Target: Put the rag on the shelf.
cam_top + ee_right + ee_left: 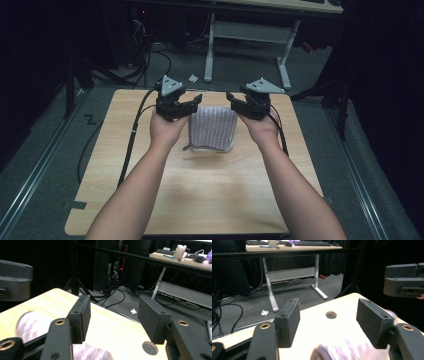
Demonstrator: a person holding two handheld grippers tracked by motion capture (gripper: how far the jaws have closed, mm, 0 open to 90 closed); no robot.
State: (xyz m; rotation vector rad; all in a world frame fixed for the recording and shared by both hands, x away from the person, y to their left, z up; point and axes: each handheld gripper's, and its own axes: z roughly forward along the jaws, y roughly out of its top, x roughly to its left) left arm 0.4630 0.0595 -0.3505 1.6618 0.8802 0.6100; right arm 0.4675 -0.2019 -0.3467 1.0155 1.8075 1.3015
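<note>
We hold two grippers over a pale wooden counter, one on each side of a folded purple-and-white striped cloth that lies on the counter's far half, about midway across its width. The left gripper hovers at the cloth's far left corner, its fingers spread apart with nothing between them; in the left gripper view the cloth shows as a blurred purple patch low in the frame, below the gap between the fingers, and a round hole in the counter sits beyond it. The right gripper hovers at the cloth's far right corner, its fingers likewise apart and empty; in the right gripper view the cloth blurs past to the left of and beneath the fingers. Each gripper points inward toward the cloth, and a black cable trails from the left one across the counter toward us. We cannot tell whether either gripper touches the cloth. Beyond the cloth, past the counter's far edge, a white-legged desk stands on grey carpet, with a scrap of white paper on the floor near it.
</note>
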